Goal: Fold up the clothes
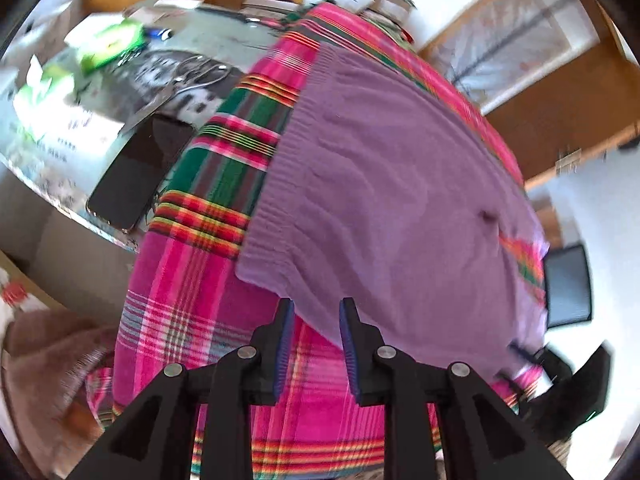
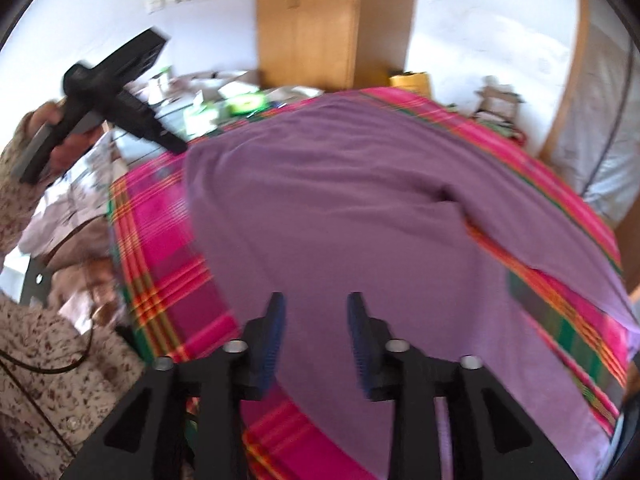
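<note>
Purple garment (image 2: 360, 216) runs off frame at 5 o'clock in right wrist view. Clutter on counter (image 1: 120, 56) at 10 o'clock motion-blurred, unreadable. Checked cloth (image 1: 192, 288) cut off at 6.

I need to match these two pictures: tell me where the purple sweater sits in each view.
Left wrist: purple sweater fills the centre and right, ribbed hem toward the left.
Right wrist: it covers the centre, spreading right.
Shared landmark: the pink plaid cloth under it.
</note>
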